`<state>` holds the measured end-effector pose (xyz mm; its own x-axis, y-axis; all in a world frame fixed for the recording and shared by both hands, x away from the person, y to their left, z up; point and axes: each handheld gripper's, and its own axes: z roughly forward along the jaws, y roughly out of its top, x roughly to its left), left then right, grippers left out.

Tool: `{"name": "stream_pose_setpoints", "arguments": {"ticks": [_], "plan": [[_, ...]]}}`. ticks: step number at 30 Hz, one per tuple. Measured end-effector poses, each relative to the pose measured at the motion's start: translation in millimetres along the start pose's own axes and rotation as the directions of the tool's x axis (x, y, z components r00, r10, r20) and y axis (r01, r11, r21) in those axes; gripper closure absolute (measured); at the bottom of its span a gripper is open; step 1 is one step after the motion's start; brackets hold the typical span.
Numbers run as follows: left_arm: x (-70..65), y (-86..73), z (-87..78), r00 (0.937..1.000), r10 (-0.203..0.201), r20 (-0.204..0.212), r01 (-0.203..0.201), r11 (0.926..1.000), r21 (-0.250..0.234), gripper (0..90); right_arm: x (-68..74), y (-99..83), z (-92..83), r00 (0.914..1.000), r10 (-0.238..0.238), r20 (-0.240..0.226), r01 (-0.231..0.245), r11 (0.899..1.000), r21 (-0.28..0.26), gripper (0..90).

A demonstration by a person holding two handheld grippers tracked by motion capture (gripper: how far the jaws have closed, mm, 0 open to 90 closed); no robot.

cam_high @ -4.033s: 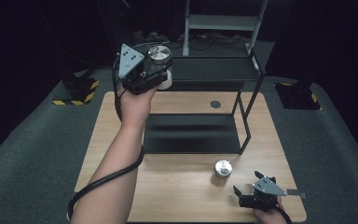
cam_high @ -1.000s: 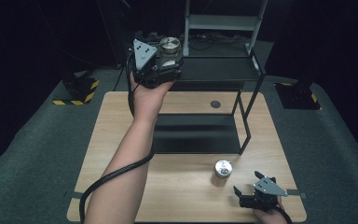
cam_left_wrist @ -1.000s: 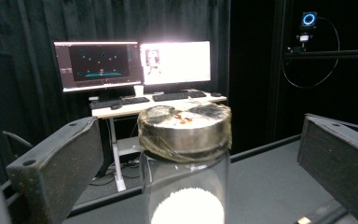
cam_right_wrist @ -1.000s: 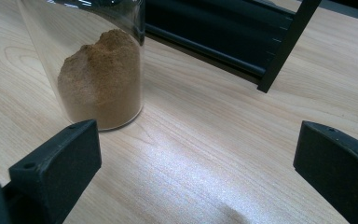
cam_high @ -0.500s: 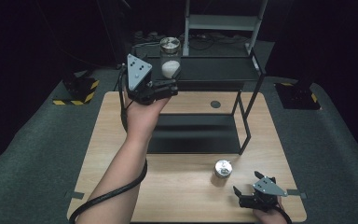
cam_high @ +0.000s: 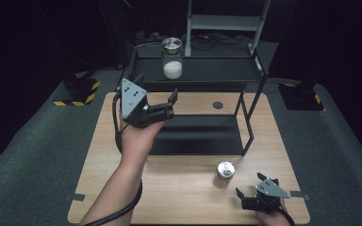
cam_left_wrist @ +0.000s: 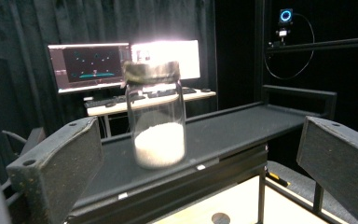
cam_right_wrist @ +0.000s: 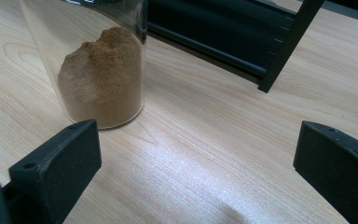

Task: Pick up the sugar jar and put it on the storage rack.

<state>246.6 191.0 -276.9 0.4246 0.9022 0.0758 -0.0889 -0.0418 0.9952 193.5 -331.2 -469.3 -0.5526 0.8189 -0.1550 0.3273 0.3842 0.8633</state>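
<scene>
Wooden table (cam_high: 122, 188) carries a black rack (cam_high: 202, 70). On its top shelf, around 12 o'clock, sits a jar of white powder (cam_high: 172, 59). Left gripper (cam_high: 162, 106) hangs short of it, jaws spread wide, empty. A smaller jar (cam_high: 224, 173), brownish powder I think, stands at 5 o'clock, just beside the right gripper (cam_high: 250, 197), also wide open and empty.

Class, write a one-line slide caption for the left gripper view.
Open left gripper faces a lidded glass jar of white powder standing on the black shelf, monitors glowing behind.
</scene>
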Motion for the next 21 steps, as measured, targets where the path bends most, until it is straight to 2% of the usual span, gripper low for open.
{"name": "stream_pose_setpoints", "arguments": {"ticks": [10,13,19,21], "plan": [[-1.6,-27.7,-26.1,1.0000,-0.003,0.007,0.002,0.9993,0.038,0.4,0.6,0.2,0.0,1.0000,-0.003,0.001,0.003,1.000,0.001,0.0],[-5.3,-42.2,-36.7,0.9998,0.018,0.002,-0.018,0.9982,0.058,0.3,1.2,0.8,0.4,1.0000,-0.009,0.002,0.009,1.000,0.004,0.0],[-10.1,-64.3,-53.3,0.9995,0.032,0.005,-0.032,0.9964,0.078,0.4,2.2,1.0,0.5,0.9999,-0.012,0.005,0.012,1.000,0.005,0.0],[-10.4,-73.6,-59.9,0.9997,0.019,0.014,-0.020,0.9958,0.090,0.4,2.4,1.2,0.5,0.9999,-0.015,0.005,0.015,1.000,0.006,0.0]]}}
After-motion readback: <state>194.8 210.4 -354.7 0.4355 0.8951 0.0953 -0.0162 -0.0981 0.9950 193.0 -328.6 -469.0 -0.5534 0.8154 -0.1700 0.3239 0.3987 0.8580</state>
